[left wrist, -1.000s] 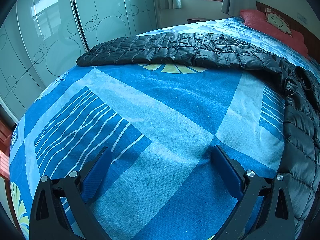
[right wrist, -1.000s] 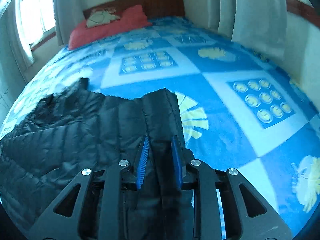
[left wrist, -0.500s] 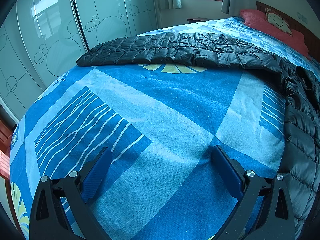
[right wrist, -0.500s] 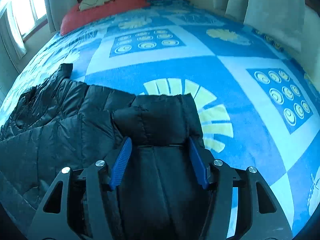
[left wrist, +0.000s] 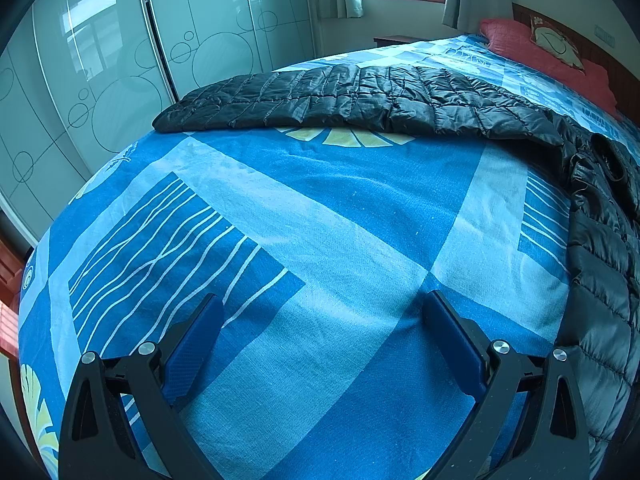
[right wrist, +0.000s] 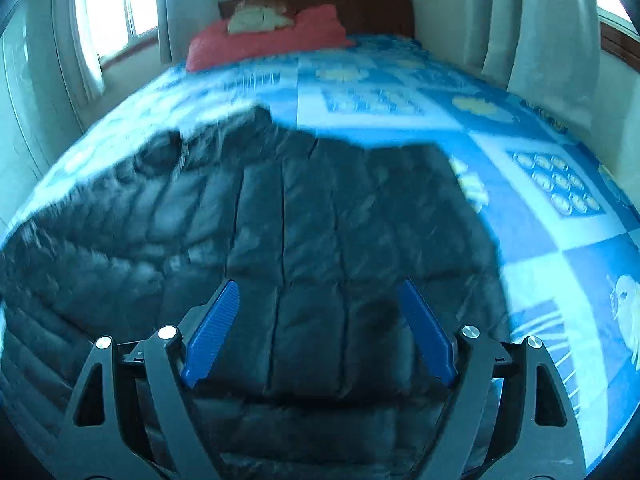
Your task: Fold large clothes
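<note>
Surface: a bed (left wrist: 320, 216) under a blue patchwork sheet; it carries everything named here.
Task item: a black quilted jacket (left wrist: 360, 100), spread flat on the sheet.
Sleeve: one long sleeve (left wrist: 280, 100) runs across the bed's width, cuff end toward the side facing the glass wardrobe doors (left wrist: 100, 72).
Body: the jacket's body lies along the right border of the left wrist view, its long axis running roughly from the foot of the bed toward the head.
Head of bed: a red pillow (right wrist: 264, 40) rests against a wooden headboard (right wrist: 360, 4), well apart from the jacket.
Left gripper (left wrist: 320, 344): jaws wide apart over bare sheet near the foot edge, nothing between them; the jacket body lies just beside it.
Right gripper (right wrist: 318, 328): jaws opening, blue pads (right wrist: 212, 332) clear of the fabric; the jacket (right wrist: 280, 220) lies beneath and between them. This view is motion-blurred.
</note>
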Demonstrator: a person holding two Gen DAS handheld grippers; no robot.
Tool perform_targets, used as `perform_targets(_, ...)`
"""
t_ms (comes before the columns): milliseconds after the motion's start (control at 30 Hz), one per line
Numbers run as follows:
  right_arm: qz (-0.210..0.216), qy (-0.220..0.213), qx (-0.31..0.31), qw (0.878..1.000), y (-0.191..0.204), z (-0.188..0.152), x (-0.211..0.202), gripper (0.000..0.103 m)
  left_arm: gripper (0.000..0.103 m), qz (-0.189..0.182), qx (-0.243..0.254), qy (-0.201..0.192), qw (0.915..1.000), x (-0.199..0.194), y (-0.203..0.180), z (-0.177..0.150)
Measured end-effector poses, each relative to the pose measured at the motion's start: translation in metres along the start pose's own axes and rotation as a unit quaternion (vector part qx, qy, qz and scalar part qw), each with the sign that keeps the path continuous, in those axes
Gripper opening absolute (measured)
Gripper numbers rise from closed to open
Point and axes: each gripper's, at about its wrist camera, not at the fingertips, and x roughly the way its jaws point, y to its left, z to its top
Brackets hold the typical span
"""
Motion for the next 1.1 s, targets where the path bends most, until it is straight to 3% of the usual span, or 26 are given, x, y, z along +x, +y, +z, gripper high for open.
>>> perform_targets(400,-0.01,0.005,-0.009,1.0,0.002,-0.01,0.016,0.089,0.099,-0.002,0.001,0.012,0.9999,0.001,-0.002,0.002)
perform_targets(567,-0.007,0.002,-0.009,1.0,0.002,-0.011,0.016,0.09,0.099,-0.038,-0.007,0.018,0.9991,-0.002,0.006,0.008)
perform_targets(767,-0.007,0.002,-0.01,1.0,0.002,-0.012,0.016,0.091,0.099,-0.069,-0.06,0.004,0.9958,0.01,0.051,0.036)
perform_targets(900,-0.011,0.001,-0.012,1.0,0.004,-0.011,0.015,0.091,0.098,-0.062,-0.11,0.009,0.992,0.038,0.095,0.065)
perform_targets(1100,-0.012,0.001,-0.013,1.0,0.004,-0.011,0.015,0.091,0.098,-0.043,-0.132,-0.017,0.9901,0.068,0.143,0.112)
